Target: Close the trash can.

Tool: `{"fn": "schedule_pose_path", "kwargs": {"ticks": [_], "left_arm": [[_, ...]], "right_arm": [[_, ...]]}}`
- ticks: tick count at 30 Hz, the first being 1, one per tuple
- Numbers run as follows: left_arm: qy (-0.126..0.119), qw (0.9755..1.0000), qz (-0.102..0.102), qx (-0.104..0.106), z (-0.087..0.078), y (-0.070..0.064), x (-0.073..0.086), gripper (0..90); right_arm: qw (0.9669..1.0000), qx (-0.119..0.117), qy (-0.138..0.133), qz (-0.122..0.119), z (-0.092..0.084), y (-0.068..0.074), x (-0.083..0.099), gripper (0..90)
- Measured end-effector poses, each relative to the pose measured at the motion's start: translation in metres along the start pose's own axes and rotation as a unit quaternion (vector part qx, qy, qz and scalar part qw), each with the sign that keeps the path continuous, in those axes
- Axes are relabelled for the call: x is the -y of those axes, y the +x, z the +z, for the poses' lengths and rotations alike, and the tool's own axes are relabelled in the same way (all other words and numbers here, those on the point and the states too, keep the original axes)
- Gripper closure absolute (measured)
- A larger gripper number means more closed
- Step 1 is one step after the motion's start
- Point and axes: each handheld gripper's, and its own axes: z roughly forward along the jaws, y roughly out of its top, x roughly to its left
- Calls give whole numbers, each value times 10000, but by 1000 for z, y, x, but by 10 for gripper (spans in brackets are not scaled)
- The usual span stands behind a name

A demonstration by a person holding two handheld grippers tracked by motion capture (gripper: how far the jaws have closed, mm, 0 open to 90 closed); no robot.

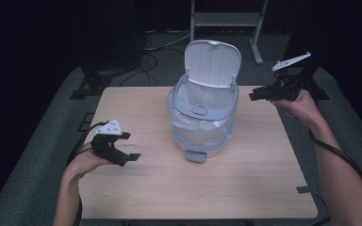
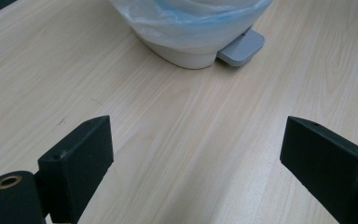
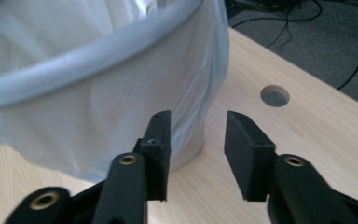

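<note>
Pale wooden desk (image 1: 136,188), dark room: a lined pedal bin (image 1: 202,117) stands mid-desk, lid up.
Left tongs (image 1: 127,146) gape empty nearby; right tongs (image 1: 254,96), half-open and empty, hover by its rim; probably light, liner slippery, so grip the stiff rim.

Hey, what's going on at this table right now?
A person works at a wooden table with a hand-held gripper in each hand. In the middle stands a small pedal bin, its lid flipped up and a clear plastic liner folded over its rim. The left hand-held gripper hovers open, off to the bin's left. The right hand-held gripper sits by the bin's rim, empty, jaws part open.
</note>
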Motion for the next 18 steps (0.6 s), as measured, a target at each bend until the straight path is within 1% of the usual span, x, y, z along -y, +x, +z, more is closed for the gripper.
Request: {"fn": "schedule_pose_path", "kwargs": {"ticks": [4, 8, 11, 13, 16, 18], "left_arm": [[29, 10000, -47, -23, 2, -1, 5, 85], [-41, 9999, -86, -32, 3, -2, 8, 85], [18, 10000, -71, -49, 4, -2, 10, 85], [55, 10000, -58, -58, 4, -2, 11, 85], [40, 9999, -97, -74, 3, -2, 13, 85], [56, 9999, -97, -81, 4, -2, 14, 85]], "right_arm": [[10000, 24, -7, -1, -2, -2, -11, 692], [10000, 50, 11, -9, -2, -3, -21, 760], [10000, 53, -18, -12, -2, -5, -28, 799], [10000, 42, -30, -26, -2, -6, -33, 821], [10000, 11, -90, 2, -1, -8, -40, 843], [9999, 2, -102, -14, -1, -9, -46, 845]]}}
